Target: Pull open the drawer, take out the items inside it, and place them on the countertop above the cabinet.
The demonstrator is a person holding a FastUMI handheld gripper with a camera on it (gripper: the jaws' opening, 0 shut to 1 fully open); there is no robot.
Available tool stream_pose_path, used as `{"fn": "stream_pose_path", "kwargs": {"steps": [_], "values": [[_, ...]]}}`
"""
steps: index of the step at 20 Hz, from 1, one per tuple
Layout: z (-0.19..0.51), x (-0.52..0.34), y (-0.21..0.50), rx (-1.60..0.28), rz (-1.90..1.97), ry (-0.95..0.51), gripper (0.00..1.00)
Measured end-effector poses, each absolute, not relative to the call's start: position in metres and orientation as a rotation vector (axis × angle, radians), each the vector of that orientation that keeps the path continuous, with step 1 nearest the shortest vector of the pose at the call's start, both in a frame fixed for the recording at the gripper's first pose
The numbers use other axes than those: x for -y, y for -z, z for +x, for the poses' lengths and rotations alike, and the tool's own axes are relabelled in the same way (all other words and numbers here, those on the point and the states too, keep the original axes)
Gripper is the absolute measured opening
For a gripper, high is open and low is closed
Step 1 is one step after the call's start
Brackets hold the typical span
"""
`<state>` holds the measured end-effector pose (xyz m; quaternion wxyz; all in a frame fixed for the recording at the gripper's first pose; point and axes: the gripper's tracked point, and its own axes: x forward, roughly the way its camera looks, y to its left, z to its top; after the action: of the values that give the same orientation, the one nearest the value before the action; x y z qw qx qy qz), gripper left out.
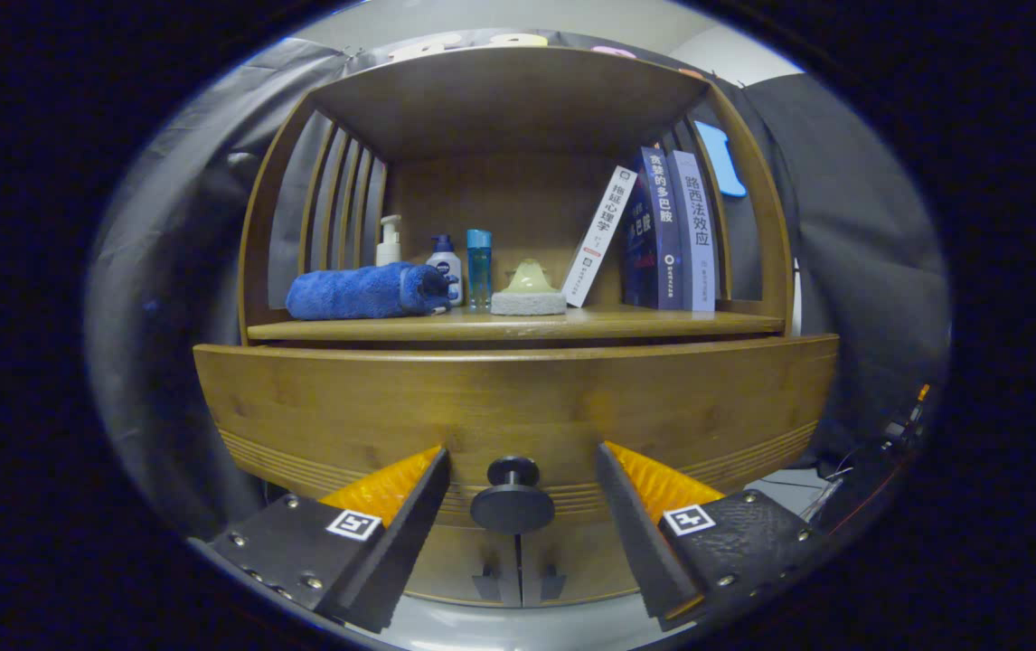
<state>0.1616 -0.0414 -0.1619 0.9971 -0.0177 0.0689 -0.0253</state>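
A wooden cabinet fills the scene, with its drawer front (518,407) standing slightly out from the cabinet body. A dark round knob (512,497) sits low on that front. My gripper (522,461) is open, and the knob lies between the two fingertips with a gap on each side. Neither finger touches it. Above the drawer runs the countertop (645,323). The inside of the drawer is hidden behind its front.
On the countertop stand a rolled blue towel (360,291), a white pump bottle (389,240), a white bottle (445,267), a blue bottle (479,268), a pale sponge (528,291) and several books (663,231). Two lower cabinet doors (518,561) sit under the drawer.
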Motion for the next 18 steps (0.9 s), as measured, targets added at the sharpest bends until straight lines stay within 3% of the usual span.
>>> {"fn": "stream_pose_path", "kwargs": {"steps": [15, 18], "values": [[0.211, 0.039, 0.165, -0.127, -0.025, 0.057, 0.98], [0.211, 0.019, 0.145, -0.048, -0.01, -0.005, 0.98]]}}
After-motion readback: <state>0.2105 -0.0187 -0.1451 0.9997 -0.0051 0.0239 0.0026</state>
